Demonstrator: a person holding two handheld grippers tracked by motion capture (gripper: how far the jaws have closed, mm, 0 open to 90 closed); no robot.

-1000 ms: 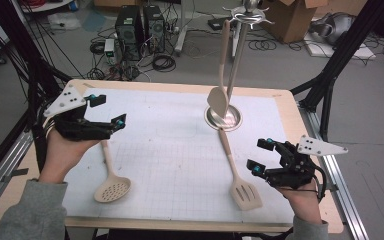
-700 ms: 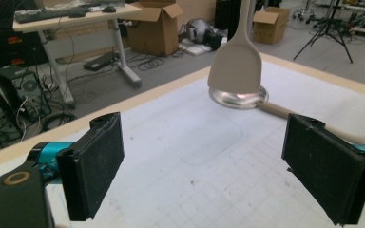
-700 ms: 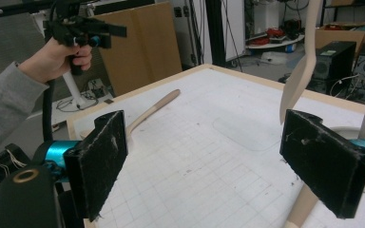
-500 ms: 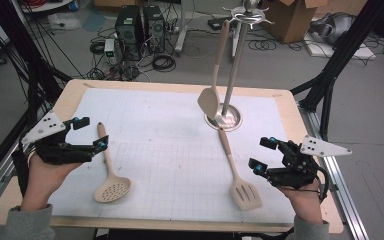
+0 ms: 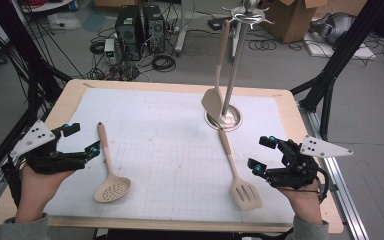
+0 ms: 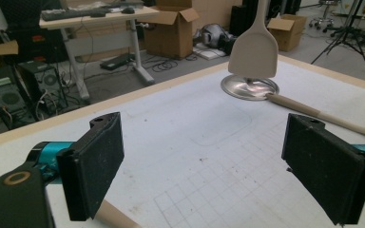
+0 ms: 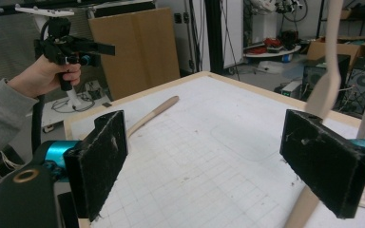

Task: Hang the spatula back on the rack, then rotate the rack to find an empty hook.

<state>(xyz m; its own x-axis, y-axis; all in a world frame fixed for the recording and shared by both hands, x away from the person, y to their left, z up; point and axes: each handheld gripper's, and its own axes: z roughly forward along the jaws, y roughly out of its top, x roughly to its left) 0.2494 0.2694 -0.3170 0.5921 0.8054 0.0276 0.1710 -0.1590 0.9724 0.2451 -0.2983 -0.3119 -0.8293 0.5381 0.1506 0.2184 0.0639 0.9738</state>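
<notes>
Both tools hover, jaws apart.

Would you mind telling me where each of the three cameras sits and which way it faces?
High view: above the person's table edge, looking forward and down; both hands, left gripper and right gripper show.
Left gripper view: rides the left gripper, facing the rack base and hanging spatula.
Right gripper view: rides the right gripper, facing the left hand.
Shared: the slotted turner.

Beyond the table, lab clutter.
I see two black computer towers on the grey floor amid tangled black cables, and an open brown cardboard box far right.
</notes>
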